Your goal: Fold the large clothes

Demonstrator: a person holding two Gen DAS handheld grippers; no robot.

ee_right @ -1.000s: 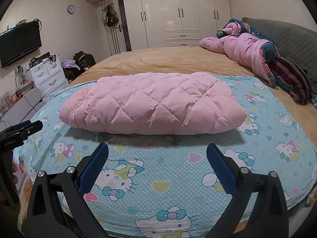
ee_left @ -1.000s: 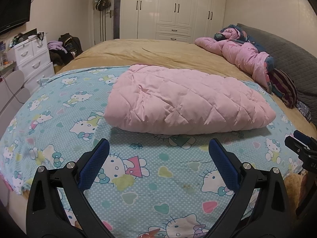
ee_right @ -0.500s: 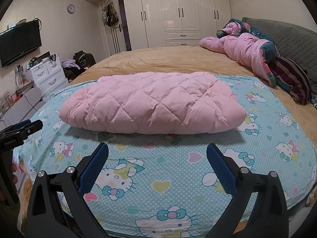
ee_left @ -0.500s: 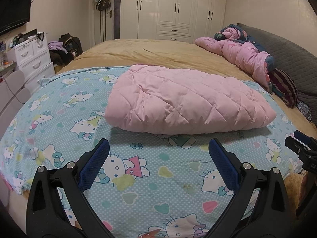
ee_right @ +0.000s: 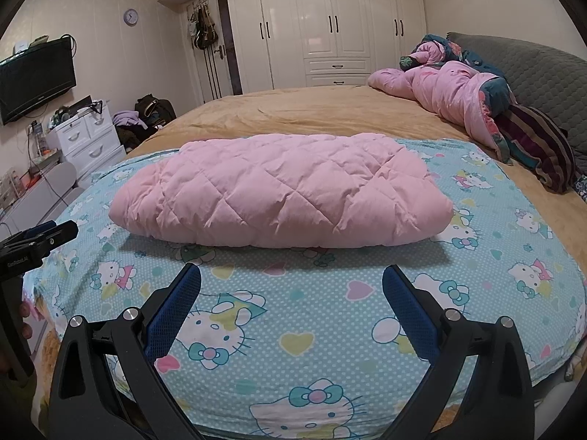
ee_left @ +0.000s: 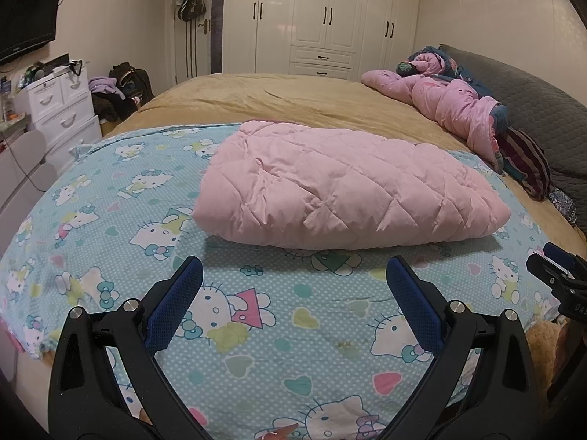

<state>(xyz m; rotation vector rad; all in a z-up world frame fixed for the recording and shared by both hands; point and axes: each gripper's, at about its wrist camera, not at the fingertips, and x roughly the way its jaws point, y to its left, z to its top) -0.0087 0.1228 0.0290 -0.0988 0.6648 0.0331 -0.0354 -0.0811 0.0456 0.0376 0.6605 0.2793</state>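
Black television: hangs on the wall at the far left, above the white drawers.
White drawers: stand beside the left edge of the bed, with small clutter on top.
Dark bags: heaped on the floor past the drawers, near the far left corner of the bed.
Left gripper: held low over the near edge of the bed, jaws spread wide, blue pads facing each other with nothing between them; its tip also shows at the left edge of the right wrist view.
Cartoon sheet: light blue with cat figures and hearts, spread across the near part of the bed and hanging over its near edge.
Pink quilted jacket: folded into a thick, puffy bundle lying flat on the cartoon sheet, about the middle of it, well back from the near edge; apart from both grippers.
Tan blanket: covers the bed beyond the sheet, up to the far edge.
Wardrobe: white doors with dark handles along the back wall.
Right gripper: also low over the near edge, fingers wide apart and empty.
Pink bedding: crumpled heap along the right edge of the bed, against the grey headboard.
Striped cushion: dark, lying just beside that heap at the right edge.
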